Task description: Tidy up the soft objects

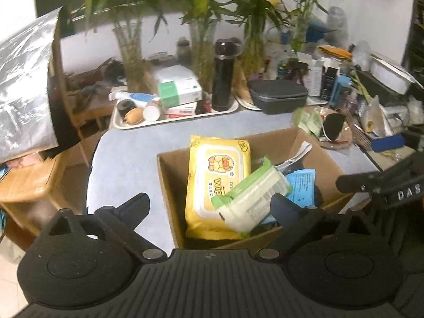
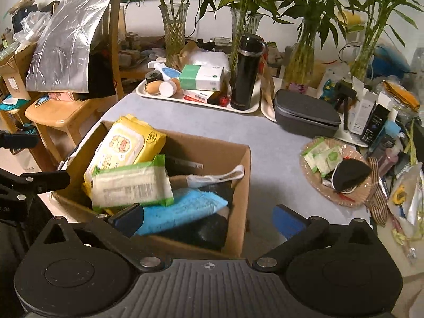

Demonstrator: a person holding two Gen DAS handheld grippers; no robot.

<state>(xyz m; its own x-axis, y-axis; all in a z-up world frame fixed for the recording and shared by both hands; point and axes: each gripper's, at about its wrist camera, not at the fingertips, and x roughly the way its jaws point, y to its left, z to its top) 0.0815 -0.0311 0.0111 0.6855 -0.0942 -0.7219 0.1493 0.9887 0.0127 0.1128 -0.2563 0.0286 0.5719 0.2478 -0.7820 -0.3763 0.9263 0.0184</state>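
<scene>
A cardboard box [image 1: 169,185] [image 2: 239,185] stands on the grey table. In it lie a yellow wipes pack [image 1: 212,175] [image 2: 124,143], a green-edged wipes pack [image 1: 251,198] [image 2: 129,182] tilted on top, a blue cloth [image 2: 185,209] and dark items. My left gripper [image 1: 212,206] is open and empty, above the box's near-left side. My right gripper [image 2: 206,217] is open and empty over the box's near edge. A woven plate [image 2: 352,198] to the right holds small green sachets [image 2: 323,156] and a black pouch [image 2: 349,173].
Two trays at the back hold a black flask [image 2: 245,74], a tissue box [image 2: 202,76], a grey case [image 2: 304,116] and glass vases with bamboo [image 2: 173,29]. A wooden chair [image 2: 63,114] with a silver bag [image 2: 69,37] stands left. Clutter fills the right edge.
</scene>
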